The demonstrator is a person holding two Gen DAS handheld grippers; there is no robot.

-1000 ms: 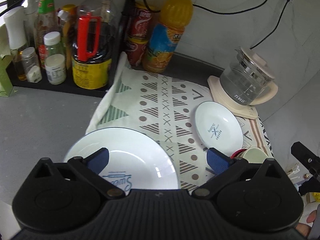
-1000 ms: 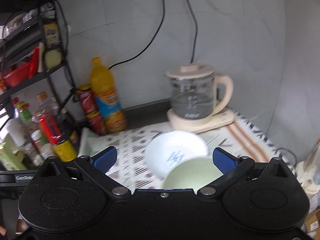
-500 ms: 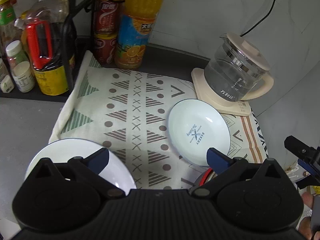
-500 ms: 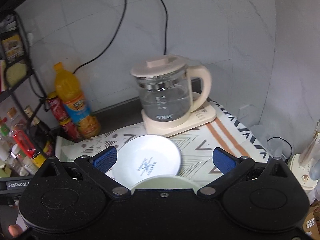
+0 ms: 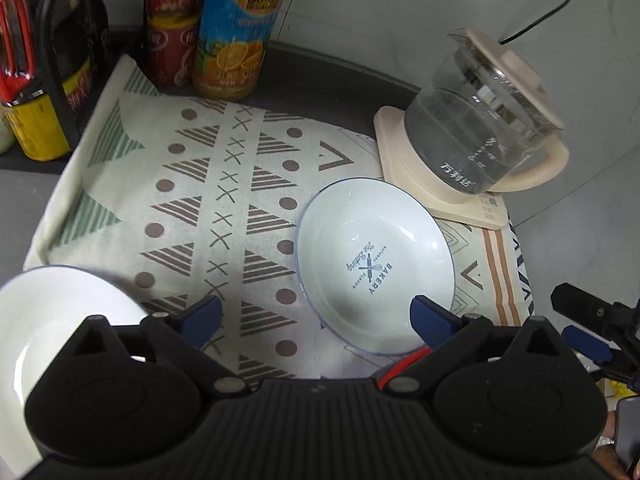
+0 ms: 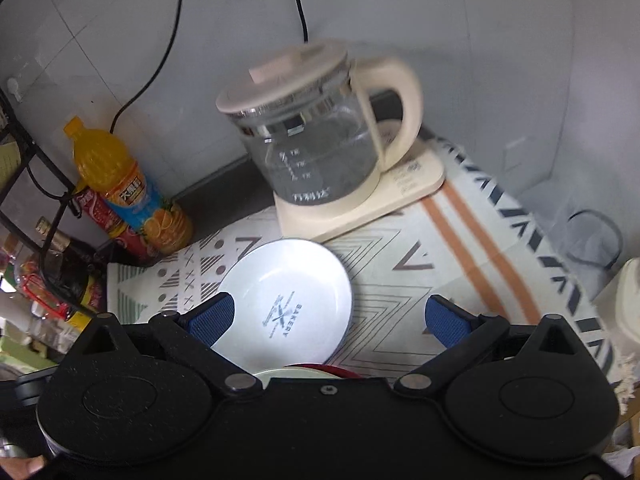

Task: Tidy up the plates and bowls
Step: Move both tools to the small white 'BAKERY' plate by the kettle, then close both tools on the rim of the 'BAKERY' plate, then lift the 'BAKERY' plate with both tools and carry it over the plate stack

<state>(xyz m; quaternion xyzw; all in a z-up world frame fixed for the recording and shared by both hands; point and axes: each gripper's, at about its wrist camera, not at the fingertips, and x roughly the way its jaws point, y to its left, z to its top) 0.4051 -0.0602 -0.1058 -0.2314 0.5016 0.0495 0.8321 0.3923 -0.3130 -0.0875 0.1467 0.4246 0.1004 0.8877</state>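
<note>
Two black grippers with blue pads, the left gripper [image 5: 316,318] and right gripper [image 6: 328,316], hover wide and empty. Just beyond sits a small white glazed plate printed "BAKERY" [image 5: 374,264] on the patterned cloth [image 5: 200,200], near a glass kettle [image 5: 484,136]. A larger white plate [image 5: 52,312] lies left. A careless approach could knock plate against kettle.

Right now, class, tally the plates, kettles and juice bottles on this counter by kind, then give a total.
White plates: 2, the BAKERY plate and the large plate
Glass kettle: 1
Orange juice bottle: 1
Total: 4
</note>
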